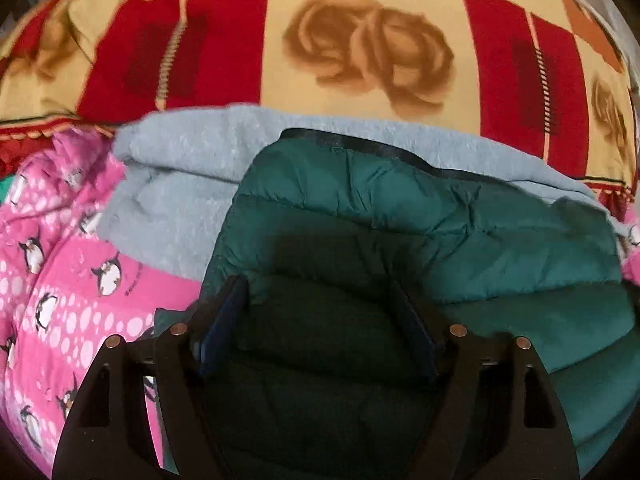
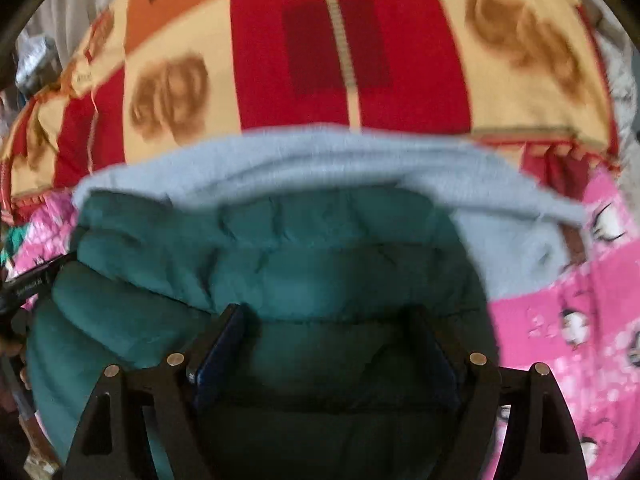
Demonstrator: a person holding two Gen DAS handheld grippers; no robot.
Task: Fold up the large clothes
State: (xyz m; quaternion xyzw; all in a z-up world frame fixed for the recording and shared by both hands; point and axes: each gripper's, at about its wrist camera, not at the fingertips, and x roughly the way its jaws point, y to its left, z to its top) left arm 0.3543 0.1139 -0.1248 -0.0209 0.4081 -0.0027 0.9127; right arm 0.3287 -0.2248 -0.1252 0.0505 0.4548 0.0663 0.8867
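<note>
Bed cover: rose-print blanket (image 1: 368,44), squares of red and cream with brown roses, soft nap, fringed near edge; it fills the far half of both views.
Under-layer: pink penguin fleece (image 1: 60,280), white dots, plush; lies beneath the stack, showing on the outer side of each view.
Middle layer: grey fleece garment (image 1: 188,184), matt, thick, folded; its far edge runs crosswise just short of the blanket fringe.
Task item: green quilted puffer jacket (image 1: 460,232), smooth shell with a slight sheen, padded bands stitched crosswise, dark binding along the far edge; lies on top of the grey fleece.
Key relation: jacket sits directly below and ahead of both sets of jaws; its quilted bands run side to side across each view. Neither hand looks clearly nearer; the left covers the jacket's left part, the right its right part.
Left gripper (image 1: 324,304): jaws wide apart, nothing clamped; jacket fabric shows between them, pads not pressing.
Right gripper (image 2: 332,332): jaws likewise spread wide, empty, above a padded band.
Judgement: jacket appears folded and laid down; the next move probably calls for a fresh grasp on a near edge. Slippery shell may slide off the fleece.
Image quality: right view motion-blurred.
</note>
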